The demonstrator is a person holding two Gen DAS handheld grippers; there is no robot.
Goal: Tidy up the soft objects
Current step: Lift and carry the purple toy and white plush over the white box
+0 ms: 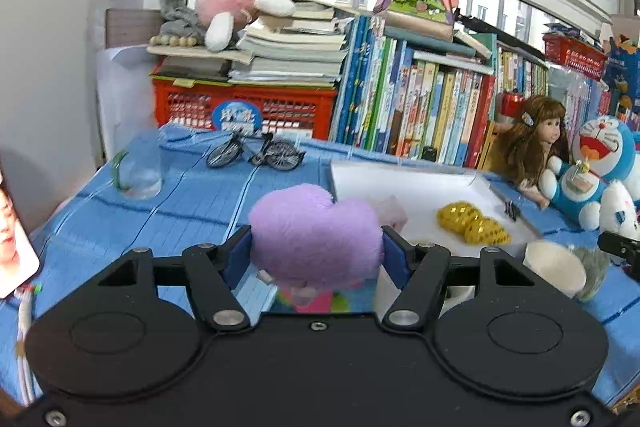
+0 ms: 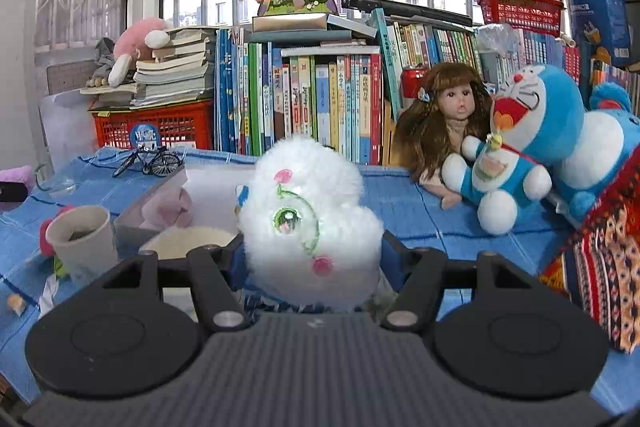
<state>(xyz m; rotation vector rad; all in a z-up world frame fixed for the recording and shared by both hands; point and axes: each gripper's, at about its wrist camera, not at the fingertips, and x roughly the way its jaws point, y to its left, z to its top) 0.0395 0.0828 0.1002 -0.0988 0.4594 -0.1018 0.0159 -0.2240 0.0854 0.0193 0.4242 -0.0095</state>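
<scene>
My left gripper (image 1: 316, 251) is shut on a purple plush heart (image 1: 316, 235) and holds it above the blue cloth, just left of the white tray (image 1: 420, 183). The tray holds a pale pink soft toy (image 1: 394, 213) and a yellow sequined object (image 1: 474, 223). My right gripper (image 2: 312, 255) is shut on a white fluffy plush (image 2: 308, 223) with a green eye and pink spots, held above the table to the right of the tray (image 2: 168, 187). The pink toy (image 2: 168, 207) shows in the tray there too.
Paper cups (image 1: 554, 267) (image 2: 82, 235) stand near the tray. A toy bicycle (image 1: 256, 151) and a glass (image 1: 138, 171) sit at the back left. A doll (image 2: 444, 119) and Doraemon plush (image 2: 520, 143) lean on the books (image 2: 312, 99). A patterned cloth (image 2: 600, 259) lies right.
</scene>
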